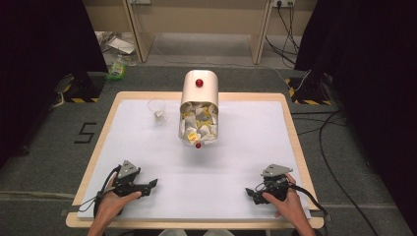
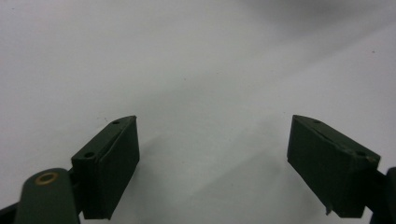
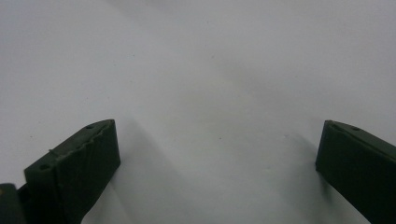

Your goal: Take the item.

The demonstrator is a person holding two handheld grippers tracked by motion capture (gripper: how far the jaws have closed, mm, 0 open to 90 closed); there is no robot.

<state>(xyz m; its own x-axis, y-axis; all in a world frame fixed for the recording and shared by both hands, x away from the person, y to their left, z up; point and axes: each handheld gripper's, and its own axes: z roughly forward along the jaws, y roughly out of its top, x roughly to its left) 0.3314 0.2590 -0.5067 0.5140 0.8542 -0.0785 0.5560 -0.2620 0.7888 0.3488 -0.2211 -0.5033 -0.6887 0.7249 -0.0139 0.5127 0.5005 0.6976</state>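
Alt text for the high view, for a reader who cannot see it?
A person's hands rest the left gripper and right gripper on a white table; farther back stand a packet-filled cream container and a clear cup.

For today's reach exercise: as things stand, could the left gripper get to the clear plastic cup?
Probably yes. The left gripper rests open near the table's front edge, and only bare white table lies between it and the clear plastic cup; the sachet container stands off to the side.

Even overhead brightness, dark curtained edges, soft claw shadows on the table (image 1: 206,162), slight blur.
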